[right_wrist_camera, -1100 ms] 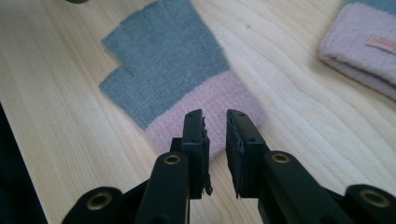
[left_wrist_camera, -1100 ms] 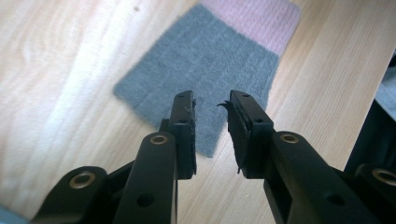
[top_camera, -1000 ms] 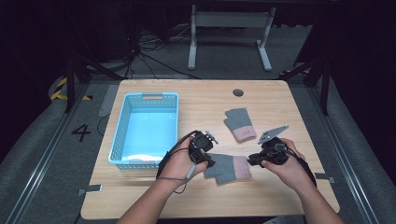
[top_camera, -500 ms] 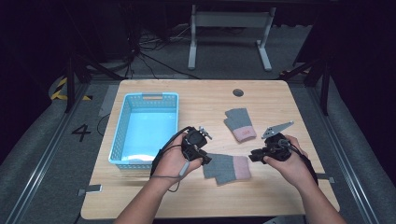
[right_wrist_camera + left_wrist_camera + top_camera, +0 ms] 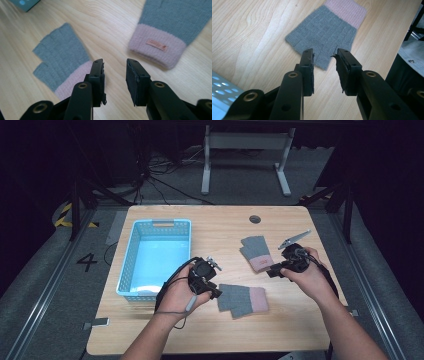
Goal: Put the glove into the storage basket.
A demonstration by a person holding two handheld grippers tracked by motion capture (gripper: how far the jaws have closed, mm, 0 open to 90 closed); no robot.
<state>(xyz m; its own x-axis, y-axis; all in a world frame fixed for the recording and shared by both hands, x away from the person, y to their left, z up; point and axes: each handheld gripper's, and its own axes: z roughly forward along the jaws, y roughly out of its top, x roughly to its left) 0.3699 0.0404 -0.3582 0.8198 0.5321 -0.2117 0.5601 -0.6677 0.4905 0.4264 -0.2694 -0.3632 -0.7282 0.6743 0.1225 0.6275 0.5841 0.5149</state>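
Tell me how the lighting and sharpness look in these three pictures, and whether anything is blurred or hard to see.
High view: the table is lit, its surroundings nearly black, detail soft. Left gripper view: the near glove shows clear knit texture, the close black jaws look softer, the basket corner is a blur. Right gripper view: bright and even, the far glove has a label too blurred to read.

Light wooden table carries three things: blue basket at the left, one grey-and-pink glove lying flat near the front, second glove farther back, right of centre.
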